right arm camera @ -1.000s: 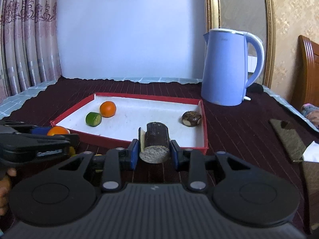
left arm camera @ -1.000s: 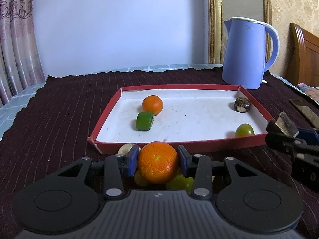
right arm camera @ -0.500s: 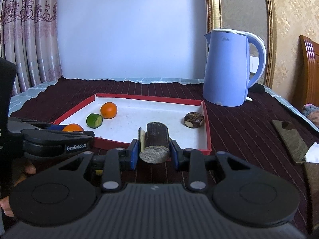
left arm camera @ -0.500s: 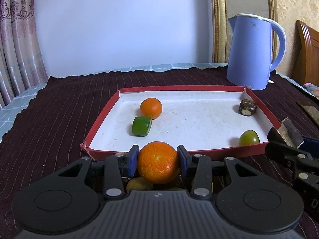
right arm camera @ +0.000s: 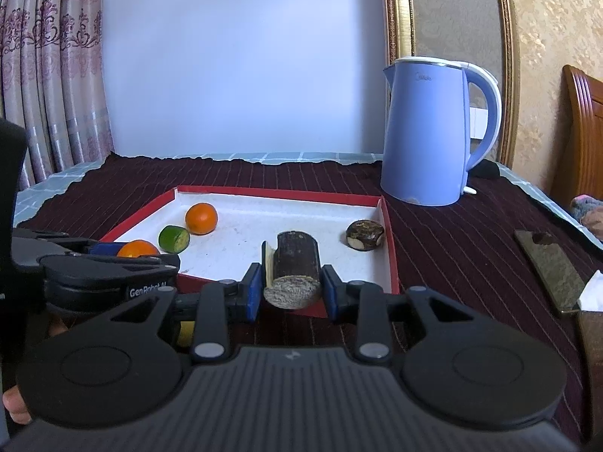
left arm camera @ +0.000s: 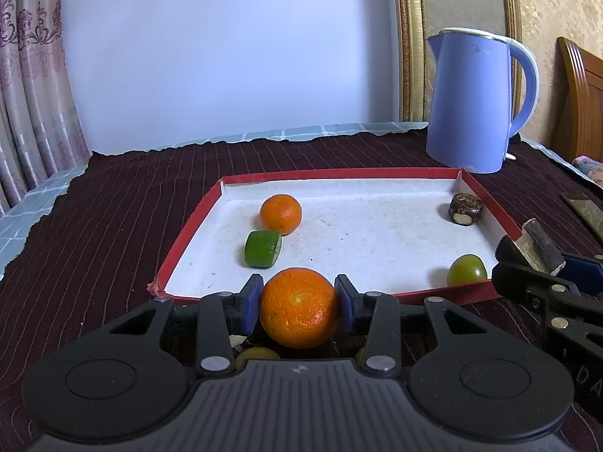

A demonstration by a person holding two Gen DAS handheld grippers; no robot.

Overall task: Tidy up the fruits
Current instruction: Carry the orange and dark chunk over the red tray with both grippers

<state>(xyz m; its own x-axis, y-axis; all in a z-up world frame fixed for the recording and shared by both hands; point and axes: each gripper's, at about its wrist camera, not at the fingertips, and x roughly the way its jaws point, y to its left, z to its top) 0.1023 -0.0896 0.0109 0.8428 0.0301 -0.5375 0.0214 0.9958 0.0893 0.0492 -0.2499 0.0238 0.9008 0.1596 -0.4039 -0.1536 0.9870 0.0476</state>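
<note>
My left gripper (left arm camera: 298,297) is shut on an orange (left arm camera: 298,308), held just above the near rim of the red tray (left arm camera: 188,233). My right gripper (right arm camera: 291,290) is shut on a dark brown sugarcane piece (right arm camera: 295,263), held over the tray's near right edge (right arm camera: 392,263). In the tray lie a second orange (left arm camera: 280,214), a cut green lime (left arm camera: 262,248), a green round fruit (left arm camera: 466,269) and a dark brown water chestnut (left arm camera: 465,209). Yellowish fruits (left arm camera: 256,354) lie on the cloth under the left gripper, mostly hidden.
A blue electric kettle (left arm camera: 475,101) stands behind the tray at the right. A dark maroon cloth (left arm camera: 113,203) covers the table. A flat brown object (right arm camera: 546,263) lies at the right. A wooden headboard (right arm camera: 584,132) stands at the far right.
Both grippers have moved forward toward the tray and a little upward, each still holding its item. The loose fruits under the left gripper have slipped further out of sight.
</note>
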